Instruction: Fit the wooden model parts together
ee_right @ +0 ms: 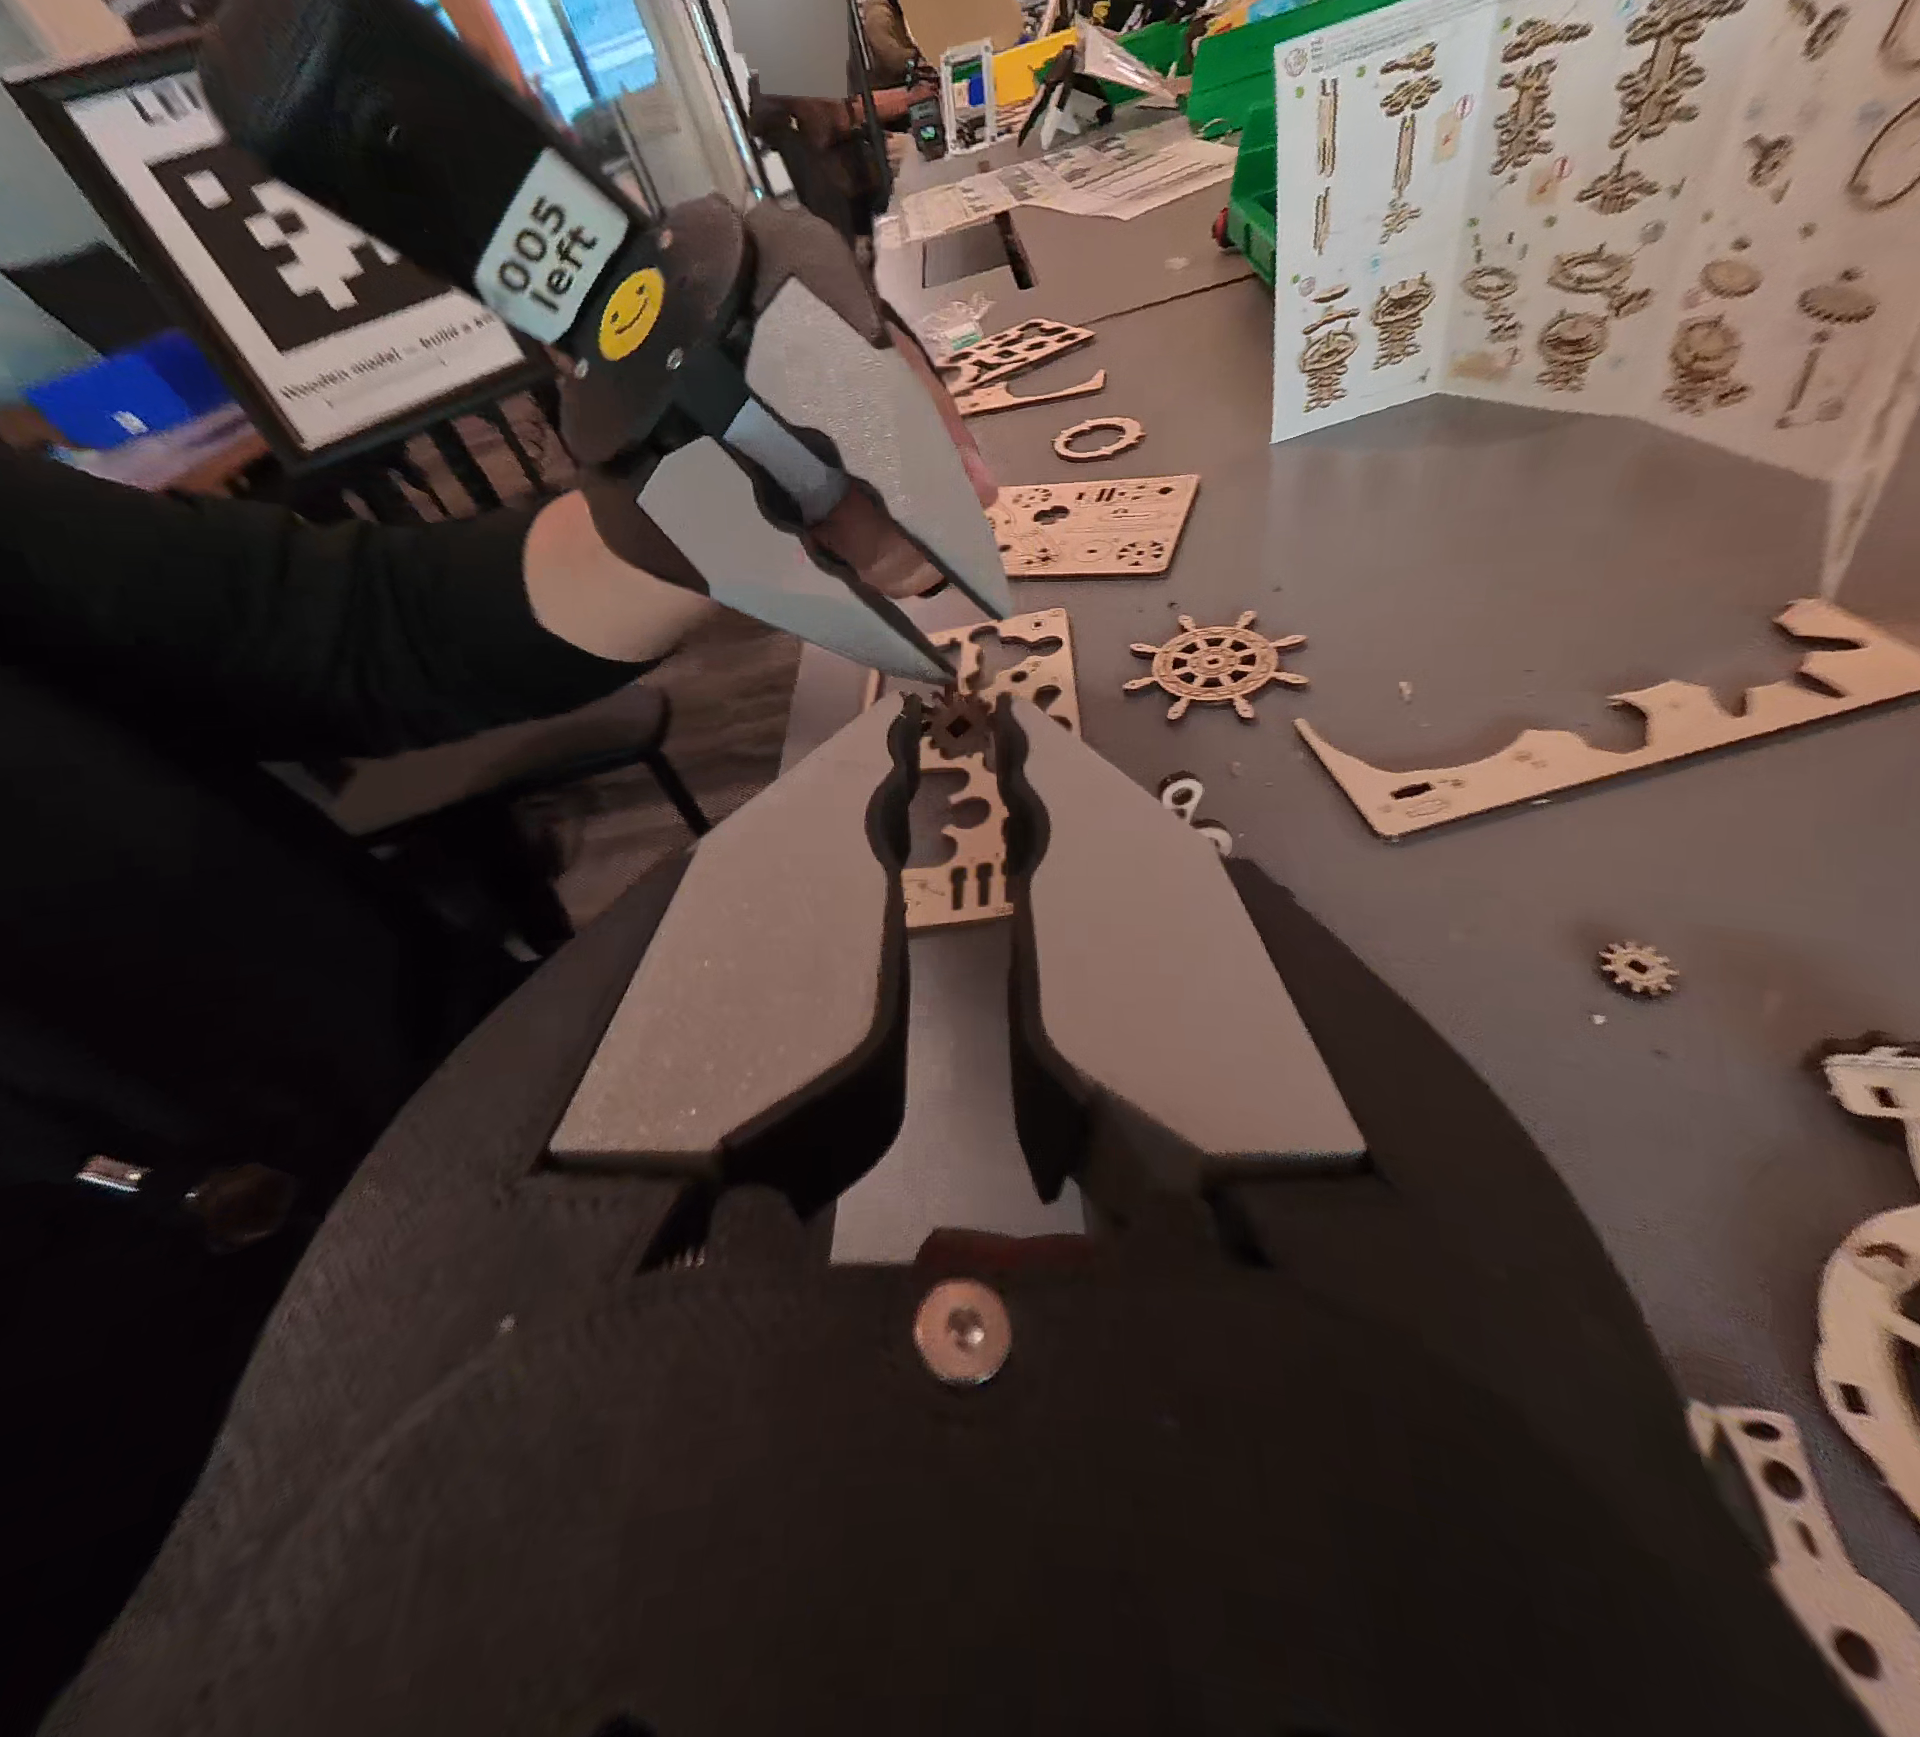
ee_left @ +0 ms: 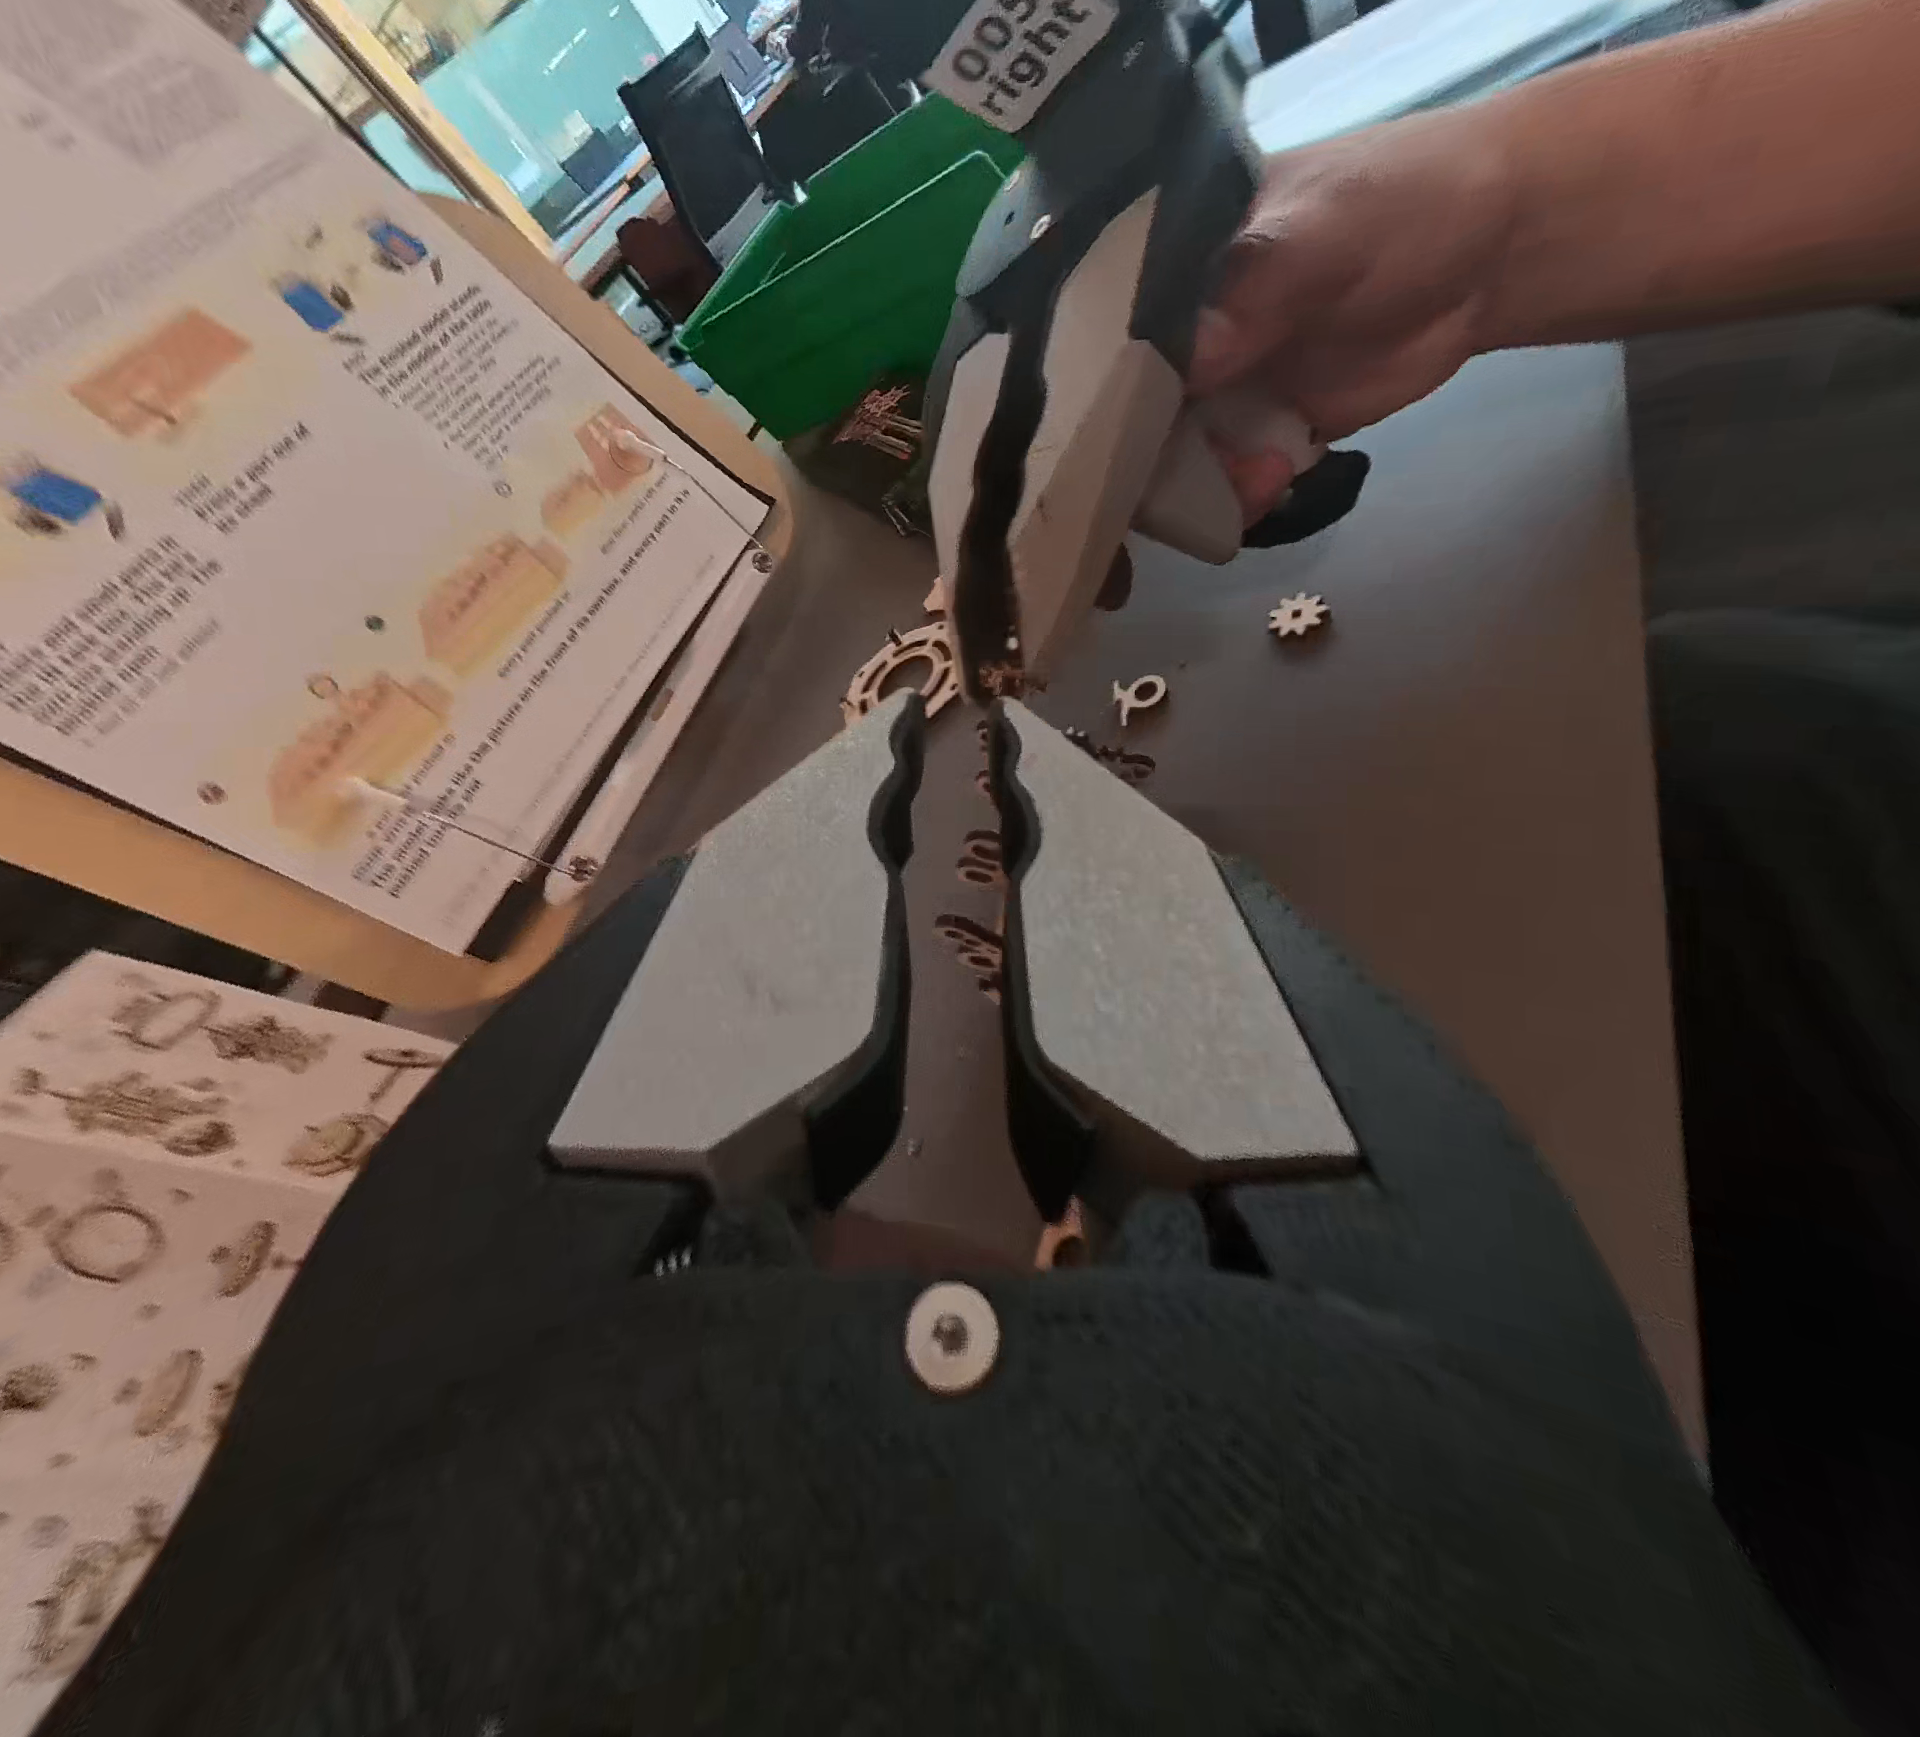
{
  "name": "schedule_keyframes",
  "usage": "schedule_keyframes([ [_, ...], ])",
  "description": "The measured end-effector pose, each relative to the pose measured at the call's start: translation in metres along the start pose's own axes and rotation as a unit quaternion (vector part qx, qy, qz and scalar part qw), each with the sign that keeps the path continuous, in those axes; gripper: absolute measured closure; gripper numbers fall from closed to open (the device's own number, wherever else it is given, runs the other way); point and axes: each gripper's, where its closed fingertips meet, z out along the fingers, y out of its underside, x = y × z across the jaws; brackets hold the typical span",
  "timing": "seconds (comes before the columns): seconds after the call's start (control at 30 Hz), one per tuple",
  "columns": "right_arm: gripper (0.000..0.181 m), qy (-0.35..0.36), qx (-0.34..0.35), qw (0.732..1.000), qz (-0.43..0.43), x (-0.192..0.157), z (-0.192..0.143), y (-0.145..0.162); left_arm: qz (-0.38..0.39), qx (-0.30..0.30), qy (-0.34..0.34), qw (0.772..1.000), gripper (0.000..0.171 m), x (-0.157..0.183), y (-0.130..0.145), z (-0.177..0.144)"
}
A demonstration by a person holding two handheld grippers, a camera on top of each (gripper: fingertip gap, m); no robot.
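Grippers meet tip to tip above a dark grey table (ee_right: 1455,565). In the right wrist view, the right gripper (ee_right: 953,719) clenches a small dark wooden gear (ee_right: 953,723) between its fingertips, held above a punched-out wooden sheet (ee_right: 961,856) that lies flat on the table. The left gripper (ee_right: 961,648) comes in from the upper left, held by a hand (ee_right: 603,586) in a black sleeve; its tips are close together and reach the gear, but whether they grasp it cannot be told. In the left wrist view, the left gripper (ee_left: 956,716) shows a narrow gap between its black finger pads, while the right gripper (ee_left: 987,679) points down from the far side, its pads pressed together on the small dark part.

Loose parts lie around on the table: a wheel with spokes and handles (ee_right: 1214,664) just right of the sheet, a long scalloped offcut (ee_right: 1621,731) farther right, a small gear (ee_right: 1638,968) near the right edge, a ring (ee_right: 1097,439) farther back, and a pale cog (ee_left: 1299,619) in the left wrist view. A folded instruction sheet (ee_right: 1558,181) stands at the far right, and a green bin (ee_left: 852,295) sits beyond the grippers. An open booklet (ee_left: 312,461) rests at the left.
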Motion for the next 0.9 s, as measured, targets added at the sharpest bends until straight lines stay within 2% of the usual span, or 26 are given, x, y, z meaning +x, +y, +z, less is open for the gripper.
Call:
schedule_keyframes([
  [0.23,0.171,-0.039,0.039,0.997,0.046,-0.002,-0.007,-0.005,0.056,-0.019,0.005,0.998,0.161,0.009,0.002,0.002],
  [0.57,0.171,-0.063,0.041,0.996,0.045,-0.005,-0.010,0.001,0.098,-0.018,0.019,0.995,0.170,0.015,0.000,0.012],
  [0.9,0.165,-0.051,0.028,0.998,0.038,-0.002,-0.014,0.001,0.190,-0.019,-0.040,0.981,0.171,0.007,0.002,0.013],
])
